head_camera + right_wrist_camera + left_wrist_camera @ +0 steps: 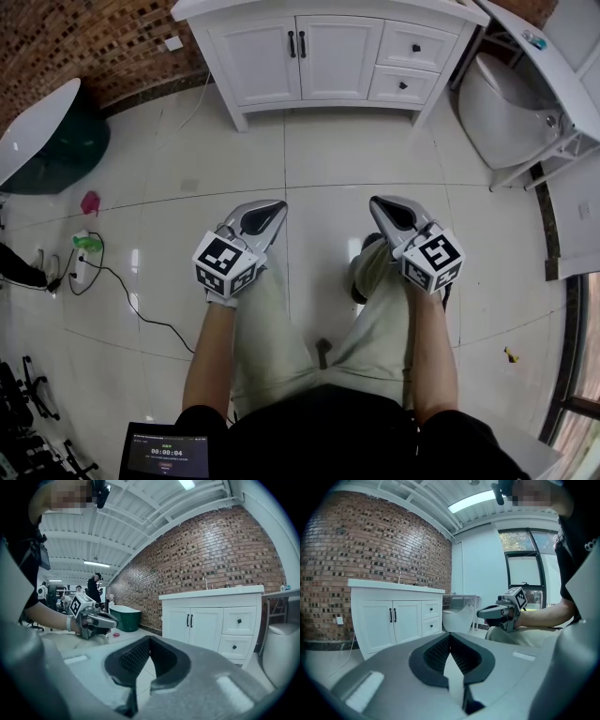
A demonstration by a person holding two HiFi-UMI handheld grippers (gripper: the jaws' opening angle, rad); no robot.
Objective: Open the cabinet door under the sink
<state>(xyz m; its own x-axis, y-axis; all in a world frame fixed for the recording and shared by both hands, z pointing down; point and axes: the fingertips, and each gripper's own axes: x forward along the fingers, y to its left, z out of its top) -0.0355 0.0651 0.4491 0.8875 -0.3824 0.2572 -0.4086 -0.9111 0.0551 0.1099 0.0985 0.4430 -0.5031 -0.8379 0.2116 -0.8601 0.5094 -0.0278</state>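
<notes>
glossy tiled floor (375, 155), white two-door sink cabinet (323, 56) shut.
left gripper (275, 210) and right gripper (378, 206) hover well apart from it, jaws closed, empty.

Ahead of you, the vanity cabinet (333, 56) looks smooth and painted, with glossy floor tiles (356, 155) under it and a rough brick wall (84, 42) behind it.
</notes>
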